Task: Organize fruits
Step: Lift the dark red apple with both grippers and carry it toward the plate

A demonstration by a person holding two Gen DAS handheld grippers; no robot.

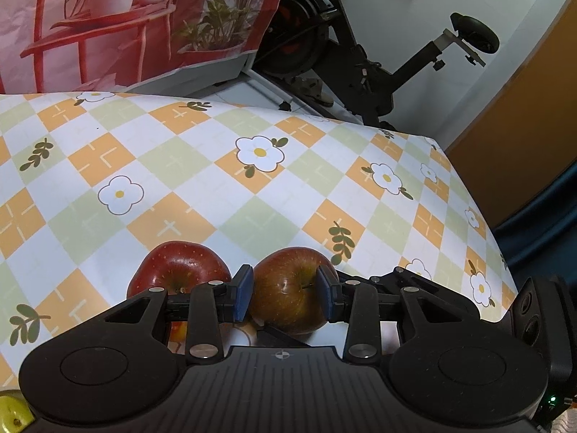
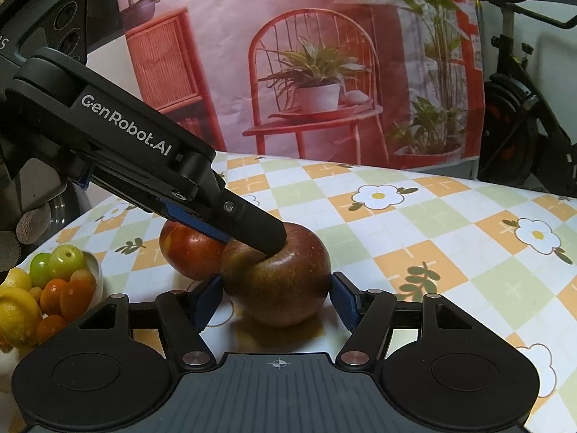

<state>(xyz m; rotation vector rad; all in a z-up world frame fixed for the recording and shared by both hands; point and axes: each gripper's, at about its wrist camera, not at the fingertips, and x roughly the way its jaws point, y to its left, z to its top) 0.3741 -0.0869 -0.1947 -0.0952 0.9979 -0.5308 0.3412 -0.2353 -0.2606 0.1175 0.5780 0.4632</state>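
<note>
Two red apples sit side by side on the checked tablecloth. The nearer, darker apple (image 1: pixel 290 290) (image 2: pixel 277 278) lies between both grippers. My left gripper (image 1: pixel 286 292) comes down from above, its blue pads on the apple's upper part; one of its fingers (image 2: pixel 252 225) rests in the stem hollow. My right gripper (image 2: pixel 276 297) flanks the same apple low on both sides, pads at or very near the skin. The second apple (image 1: pixel 178 269) (image 2: pixel 191 250) lies just behind it, touching.
A white bowl (image 2: pixel 94 265) of lemons, oranges and green fruits stands at the left. A green fruit (image 1: pixel 12 411) shows at the lower left corner. A printed backdrop (image 2: pixel 306 61) stands behind the table, an exercise bike (image 1: pixel 360 47) beyond the table's far edge.
</note>
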